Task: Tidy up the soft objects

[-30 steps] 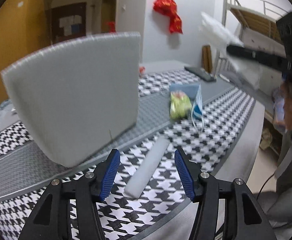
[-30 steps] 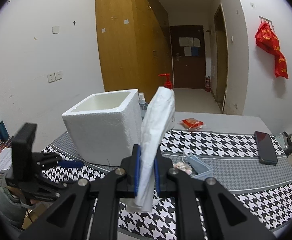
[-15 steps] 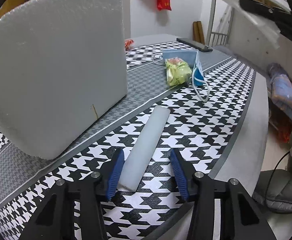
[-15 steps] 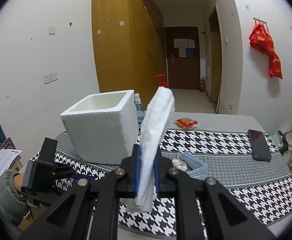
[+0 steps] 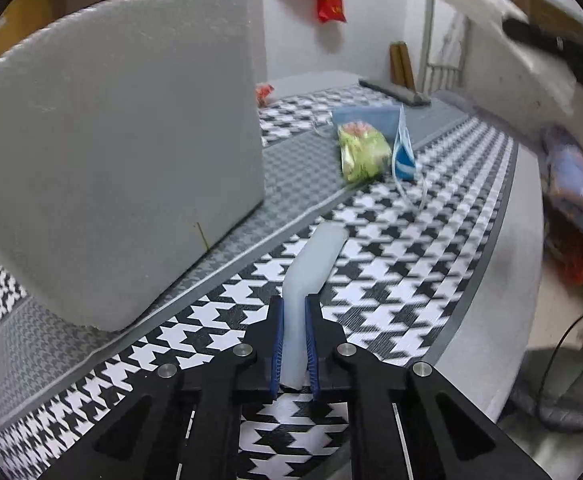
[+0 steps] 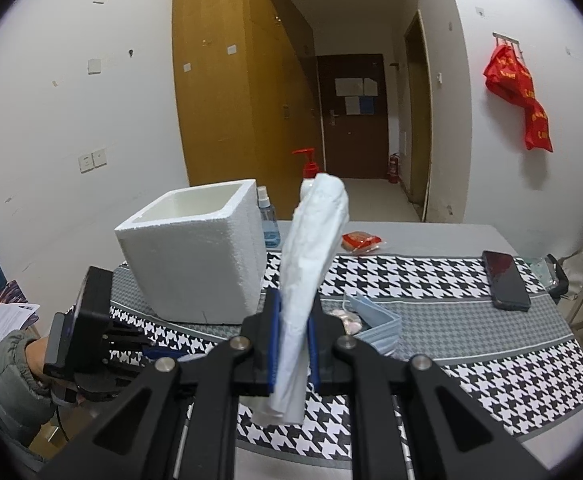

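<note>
Left tool (image 5: pixel 293 344) clamped on the near end of a smooth white foam strip (image 5: pixel 315 256), pinched flat between blue ribbed pads (image 5: pixel 276 344); the rest of the strip bends and runs toward 1 o'clock, lying on the houndstooth cloth of the surface (image 5: pixel 431 240). Half a second ago the tool was apart, straddling the straight strip. Right tool (image 6: pixel 293 344) clamped on a crinkly white tissue pack (image 6: pixel 311 264), standing upright, tilted to 1 o'clock, held above the surface. Grainy white styrofoam box (image 6: pixel 195 264), cube shape, open top, at 11 o'clock in right view; left view shows only its side wall at 10 o'clock. Only left view shows green snack packet (image 5: pixel 361 152) leaning on blue face masks (image 5: pixel 401 148) at 1 o'clock. Only right view shows black phone (image 6: pixel 505 280), red packet (image 6: pixel 361 240), blue spray bottle (image 6: pixel 269 220), and left tool at 8 o'clock.
</note>
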